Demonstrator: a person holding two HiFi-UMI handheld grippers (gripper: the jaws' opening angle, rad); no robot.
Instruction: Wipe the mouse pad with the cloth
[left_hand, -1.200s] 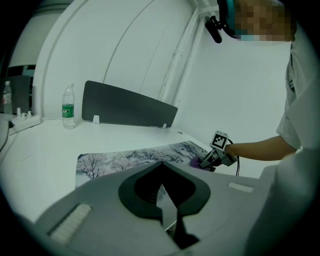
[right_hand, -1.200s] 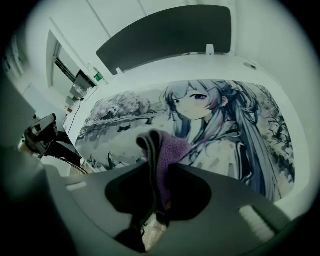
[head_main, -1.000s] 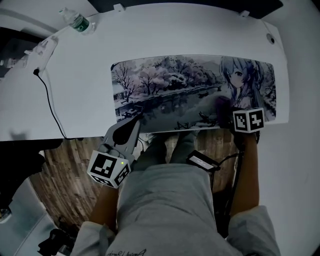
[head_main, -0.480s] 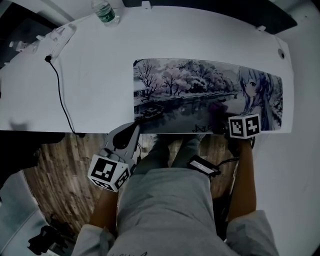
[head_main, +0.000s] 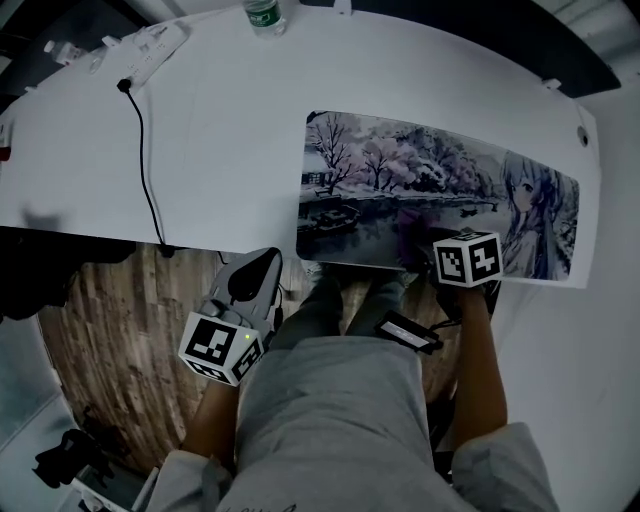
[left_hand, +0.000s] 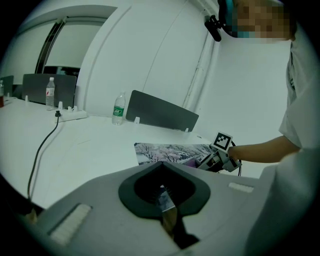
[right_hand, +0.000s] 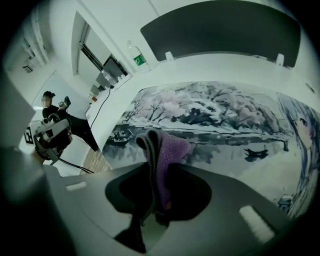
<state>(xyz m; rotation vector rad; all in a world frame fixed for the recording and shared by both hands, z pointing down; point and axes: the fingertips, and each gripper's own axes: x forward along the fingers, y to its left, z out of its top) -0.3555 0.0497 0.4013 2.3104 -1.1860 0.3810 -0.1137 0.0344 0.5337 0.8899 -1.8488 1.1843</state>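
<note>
The long mouse pad (head_main: 400, 180) with a printed winter scene lies on the white desk (head_main: 220, 150). My right gripper (head_main: 428, 245) is shut on a purple cloth (head_main: 413, 225) and presses it on the pad's near edge, right of the middle. In the right gripper view the cloth (right_hand: 167, 150) sticks up folded between the jaws over the pad (right_hand: 225, 115). My left gripper (head_main: 267, 258) hangs off the desk's front edge beside my lap, shut with nothing in it. The left gripper view shows the pad (left_hand: 165, 150) and the right gripper (left_hand: 220, 157) ahead.
A water bottle (head_main: 262, 14) and a power strip (head_main: 150, 40) with a black cable (head_main: 145, 170) sit at the desk's far left. A grey divider panel (right_hand: 225, 27) stands behind the pad. A black device (head_main: 405, 330) lies on my lap above wooden floor (head_main: 110, 340).
My right gripper has slid the cloth leftward along the pad's near edge. The head view has swung left. The left gripper stays by my lap.
</note>
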